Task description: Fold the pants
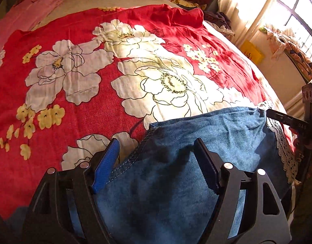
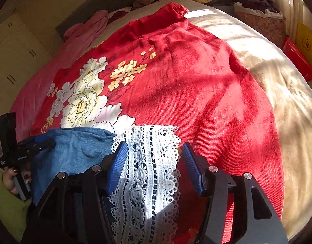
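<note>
Two grippers, one pair of blue denim pants (image 1: 176,183), and both are parked right over the near end of it. The pants lie at the near edge of the bed, on top of a red floral bedspread (image 1: 74,81) that runs away toward the far side.

Left gripper (image 1: 156,162) has its fingers apart. The denim sits in the gap between them, with the stitched seam edge running diagonally just inside the left blue pad (image 1: 106,166). I can't see either pad actually pinching the cloth, so I'd call it straddling, not gripping.

Right gripper (image 2: 153,162) is the same deal: fingers apart, with the white lace trim (image 2: 149,162) of the pants lying between them. The left pad looks like it's brushing the lace edge, the right pad stands clear of it.

So the relation that matters: the cloth is directly under and between both sets of fingers, and this edge of the pants runs left to right across the near side, denim on the left, lace on the right. Each hand already sits at its own end of that edge. How far the pants hang toward the viewer is hidden below both views.

My guess is the next move needs both to close on that edge together.
</note>
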Demonstrator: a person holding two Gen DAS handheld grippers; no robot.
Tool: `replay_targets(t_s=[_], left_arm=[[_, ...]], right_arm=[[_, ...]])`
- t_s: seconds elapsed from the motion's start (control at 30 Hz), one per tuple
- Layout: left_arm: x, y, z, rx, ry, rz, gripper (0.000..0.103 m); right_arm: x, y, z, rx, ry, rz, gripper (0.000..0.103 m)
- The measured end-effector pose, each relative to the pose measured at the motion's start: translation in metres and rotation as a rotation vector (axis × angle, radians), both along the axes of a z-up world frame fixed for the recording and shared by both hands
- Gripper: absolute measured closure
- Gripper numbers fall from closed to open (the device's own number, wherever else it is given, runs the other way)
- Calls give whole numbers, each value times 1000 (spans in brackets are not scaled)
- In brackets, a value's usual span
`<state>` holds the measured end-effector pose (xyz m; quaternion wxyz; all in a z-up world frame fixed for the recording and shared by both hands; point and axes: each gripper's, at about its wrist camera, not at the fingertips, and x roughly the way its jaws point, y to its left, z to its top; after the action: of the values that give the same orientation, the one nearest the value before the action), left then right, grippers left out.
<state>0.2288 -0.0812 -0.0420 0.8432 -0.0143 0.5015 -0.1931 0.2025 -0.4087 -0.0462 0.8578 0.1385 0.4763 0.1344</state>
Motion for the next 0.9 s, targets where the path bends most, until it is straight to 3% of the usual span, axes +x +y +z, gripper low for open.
replay_targets(t_s=[0.07,0.2,0.23,0.4,0.5,0.6,0.77,0.87,0.9], left_arm=[[1,-3,-5,-6,8,3,40],[-8,-11,-4,-3,3,-14,92],[-9,-12,-1,5,-5,-14,95],[-15,-14,25,37,-86,-12,98],[-8,-16,30,53,-105,0,99],[1,-19,22,78,-110,26,100],[12,-24,-17,135,-77,50,97],[11,-18,-17,119,-90,45,95],[10,-16,-14,113,-90,47,92]], right_arm=[[-1,4,-4,-17,4,20,64],[-8,9,0,-23,-29,42,84],[-10,10,4,-24,-46,50,87],[-18,23,43,-102,-172,94,88],[-6,29,56,-180,-199,98,88],[16,29,44,-190,-156,90,88],[41,32,-2,-226,-41,72,87],[41,29,-3,-224,-38,43,79],[38,25,3,-211,-46,27,69]])
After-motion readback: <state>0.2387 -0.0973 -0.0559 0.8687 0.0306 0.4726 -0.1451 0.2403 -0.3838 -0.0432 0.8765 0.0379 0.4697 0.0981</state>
